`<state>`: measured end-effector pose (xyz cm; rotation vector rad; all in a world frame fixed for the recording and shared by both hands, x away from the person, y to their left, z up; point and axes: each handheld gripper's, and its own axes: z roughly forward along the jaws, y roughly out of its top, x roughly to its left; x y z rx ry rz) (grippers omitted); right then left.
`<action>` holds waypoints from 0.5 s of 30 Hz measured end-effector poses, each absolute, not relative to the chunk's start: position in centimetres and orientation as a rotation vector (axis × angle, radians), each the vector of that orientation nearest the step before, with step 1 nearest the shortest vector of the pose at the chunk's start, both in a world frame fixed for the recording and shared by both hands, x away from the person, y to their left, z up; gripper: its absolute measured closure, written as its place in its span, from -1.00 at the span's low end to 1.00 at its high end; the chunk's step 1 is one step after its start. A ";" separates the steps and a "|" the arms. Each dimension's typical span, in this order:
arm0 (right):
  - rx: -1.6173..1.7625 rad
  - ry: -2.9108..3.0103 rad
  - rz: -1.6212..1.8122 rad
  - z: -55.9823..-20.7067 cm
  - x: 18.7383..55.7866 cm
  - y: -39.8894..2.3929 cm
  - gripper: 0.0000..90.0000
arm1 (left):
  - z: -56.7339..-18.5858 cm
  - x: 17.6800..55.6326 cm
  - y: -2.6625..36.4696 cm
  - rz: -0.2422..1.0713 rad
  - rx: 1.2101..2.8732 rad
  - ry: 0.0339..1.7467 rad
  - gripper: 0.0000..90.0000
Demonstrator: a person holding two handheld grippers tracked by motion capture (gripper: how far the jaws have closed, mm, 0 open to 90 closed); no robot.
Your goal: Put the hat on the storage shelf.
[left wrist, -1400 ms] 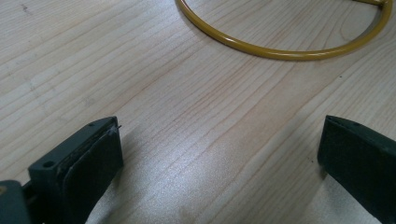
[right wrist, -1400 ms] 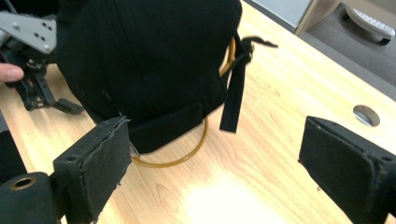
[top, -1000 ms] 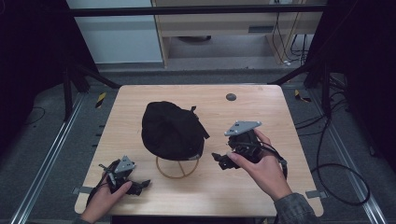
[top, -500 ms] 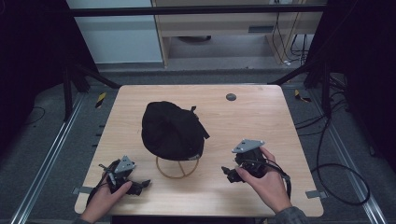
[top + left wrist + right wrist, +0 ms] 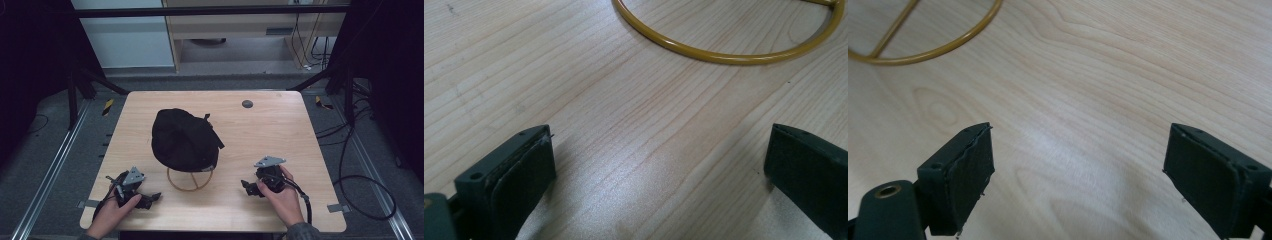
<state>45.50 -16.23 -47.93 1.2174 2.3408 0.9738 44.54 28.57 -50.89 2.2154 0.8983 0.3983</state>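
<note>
A black cap sits on a stand with a yellow wire ring base in the middle of the wooden table. My left gripper rests on the table near the front left corner, open, with bare wood between its jaws. In the left gripper view the ring base curves just ahead. My right gripper lies low on the table at the front right, open and holding nothing. The right gripper view has the ring base at its top left.
A small dark round disc is set in the table near its far edge. Black frame bars and cables surround the table on the floor. Bare wood lies to the right of the cap.
My right gripper has come down and back toward the table's front edge, away from the cap. The left gripper has stayed put.
</note>
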 end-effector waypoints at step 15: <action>1.211 2.273 0.980 -51.2 47.3 -14.1 -0.90 | -50.9 44.5 28.6 0.399 2.217 0.897 -1.00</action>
